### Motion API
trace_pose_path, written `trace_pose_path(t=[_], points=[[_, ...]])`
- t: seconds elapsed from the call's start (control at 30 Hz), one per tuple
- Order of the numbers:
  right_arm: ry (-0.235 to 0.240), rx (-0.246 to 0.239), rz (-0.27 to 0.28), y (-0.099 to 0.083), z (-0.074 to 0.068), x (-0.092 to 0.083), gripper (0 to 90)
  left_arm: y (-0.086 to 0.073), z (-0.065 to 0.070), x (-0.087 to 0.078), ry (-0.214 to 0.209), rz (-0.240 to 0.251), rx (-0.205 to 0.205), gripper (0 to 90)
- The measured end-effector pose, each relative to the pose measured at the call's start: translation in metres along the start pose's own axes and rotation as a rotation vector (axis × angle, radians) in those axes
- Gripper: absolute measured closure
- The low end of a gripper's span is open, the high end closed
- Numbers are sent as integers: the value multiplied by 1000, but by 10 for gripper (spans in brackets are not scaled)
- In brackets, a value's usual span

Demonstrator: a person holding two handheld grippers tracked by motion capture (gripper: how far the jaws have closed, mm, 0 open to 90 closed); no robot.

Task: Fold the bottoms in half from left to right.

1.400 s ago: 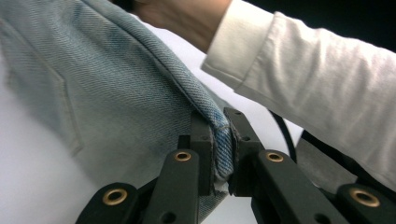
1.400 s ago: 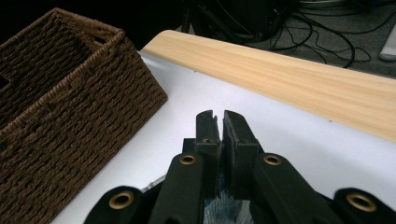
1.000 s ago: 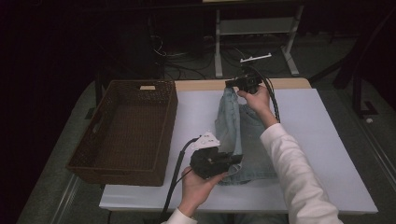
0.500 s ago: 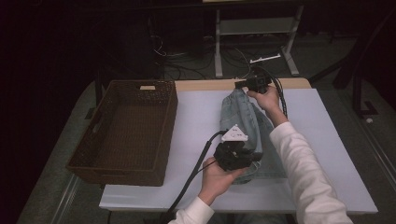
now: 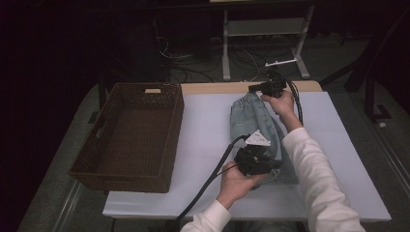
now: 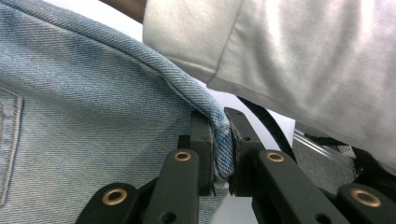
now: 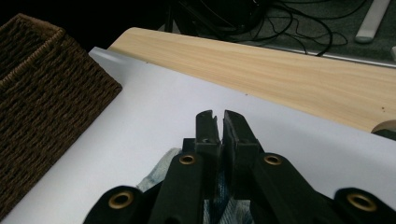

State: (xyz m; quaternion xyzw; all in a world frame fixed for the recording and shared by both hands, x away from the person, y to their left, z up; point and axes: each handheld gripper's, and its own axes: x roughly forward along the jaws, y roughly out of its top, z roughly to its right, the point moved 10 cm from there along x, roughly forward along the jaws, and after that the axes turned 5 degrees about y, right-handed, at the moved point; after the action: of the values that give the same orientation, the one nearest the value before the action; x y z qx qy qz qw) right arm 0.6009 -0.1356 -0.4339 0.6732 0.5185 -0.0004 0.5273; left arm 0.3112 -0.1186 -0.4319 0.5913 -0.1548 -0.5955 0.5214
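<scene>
Pale blue denim jeans [image 5: 256,128], folded into a long narrow bundle, lie on the white sheet-covered worktop [image 5: 338,159], right of centre, running from the far edge toward the near side. Left claw [image 5: 270,164] sits at the near end of the bundle; in the left gripper view its jaws are clamped on a folded hem edge of the denim [image 6: 223,140], cloth pinched tight between the two black pads. A grey three-cornered plate [image 5: 257,139] tops this gripper, and a black cable [image 5: 212,179] trails from it toward the near edge of the worktop. Right claw [image 5: 252,88] is at the far end of the bundle, near the bare wooden strip [image 7: 299,70] along the far edge of the worktop; in the right gripper view [image 7: 219,122] its jaws stand nearly together, with denim [image 7: 163,172] gathered between them low down, so it grips the far end of the jeans. The white long sleeve [image 5: 314,174] of the right arm crosses just right of the jeans, partly over the bundle's right side. A dark brown woven rectangular basket [image 5: 130,135] stands on the left part of the worktop, apart from the jeans, with a gap of white sheet between them. Beyond the far edge: dark floor with cables and a white stand leg [image 5: 283,62].
</scene>
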Motion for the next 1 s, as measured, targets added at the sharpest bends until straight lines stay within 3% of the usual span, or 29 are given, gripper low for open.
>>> trace_pose_path(t=[0.2,0.63,0.87,1.0], points=[[13,-9,8,-4,5,-1,843,-5,1,11,-14,-13,-7,824],[17,27,6,-16,25,-6,842,-8,5,35,-40,-25,-20,824],[15,-9,-6,-21,25,-4,841,-17,5,48,-40,-55,-14,823],[16,3,-6,-26,31,-3,840,-21,4,54,-49,-58,-27,823]])
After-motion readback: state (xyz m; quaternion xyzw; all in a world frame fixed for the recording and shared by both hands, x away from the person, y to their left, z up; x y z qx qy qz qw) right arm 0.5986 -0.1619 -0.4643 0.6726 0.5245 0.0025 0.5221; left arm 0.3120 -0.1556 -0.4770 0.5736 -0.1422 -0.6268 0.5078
